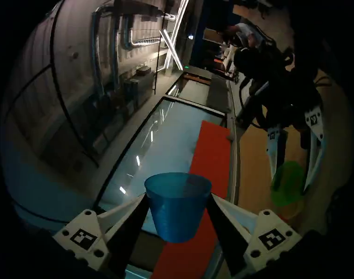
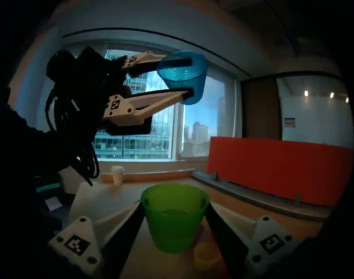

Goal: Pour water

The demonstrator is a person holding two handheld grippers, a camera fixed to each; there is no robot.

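My right gripper (image 2: 175,209) is shut on a green plastic cup (image 2: 175,223), held upright just above the table; a faint liquid line shows inside it. In the same view my left gripper (image 2: 188,79) is high at the upper left, rolled on its side. It is shut on a translucent blue cup (image 2: 183,74) that is tipped over, above and behind the green cup. I see no stream of water. In the left gripper view the blue cup (image 1: 178,218) sits between my left gripper's (image 1: 178,204) fingers. The right gripper (image 1: 295,179) with the green cup (image 1: 287,183) is at the far right.
A small white paper cup (image 2: 116,175) stands on the window ledge. An orange-red partition (image 2: 279,169) runs along the right. A small yellow cup (image 2: 207,255) lies on the pale table (image 2: 102,202) just past the green cup. Cables hang from the person's hand (image 2: 79,93).
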